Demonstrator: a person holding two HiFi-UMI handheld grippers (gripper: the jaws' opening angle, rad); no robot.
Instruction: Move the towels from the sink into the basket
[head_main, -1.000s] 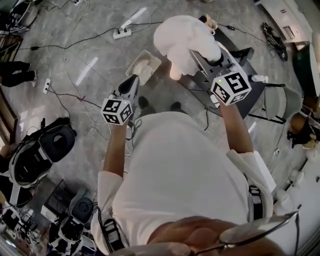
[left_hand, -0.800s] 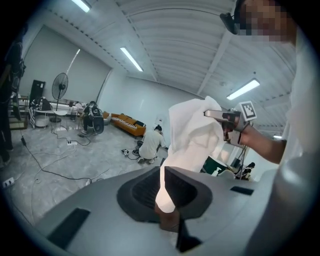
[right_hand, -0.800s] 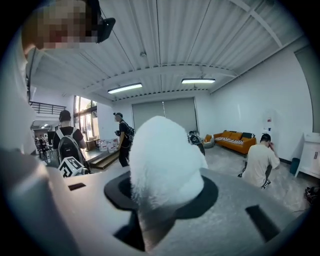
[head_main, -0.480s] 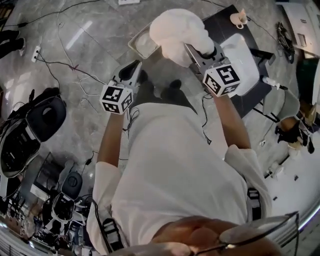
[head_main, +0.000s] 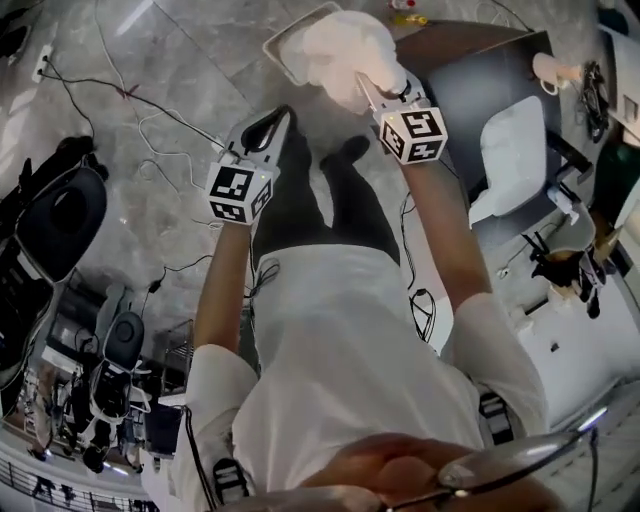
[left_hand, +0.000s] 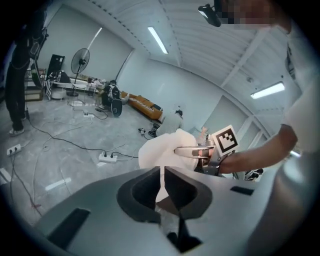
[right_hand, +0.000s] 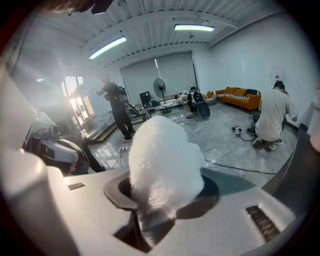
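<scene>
A fluffy white towel (head_main: 345, 50) hangs bunched from my right gripper (head_main: 364, 86), which is shut on it. It hangs just over the pale rectangular basket (head_main: 279, 60) on the floor and hides most of it. In the right gripper view the towel (right_hand: 165, 155) fills the space between the jaws and bulges out past them. My left gripper (head_main: 283, 116) is lower left of the basket, shut, with nothing in it. The left gripper view looks over its jaws (left_hand: 162, 172) at the towel (left_hand: 156, 150) and the right gripper (left_hand: 196, 150).
A dark stand (head_main: 470, 85) with a white basin-like thing (head_main: 510, 150) is on the right. Cables (head_main: 150, 120) trail across the grey floor to the left. Black cases and gear (head_main: 55, 215) crowd the left edge. The person's legs and shoes (head_main: 345, 150) are directly below the grippers.
Both grippers have sunk toward the floor, the right one further. The towel has travelled with the right gripper from beside the basket to just over it.
</scene>
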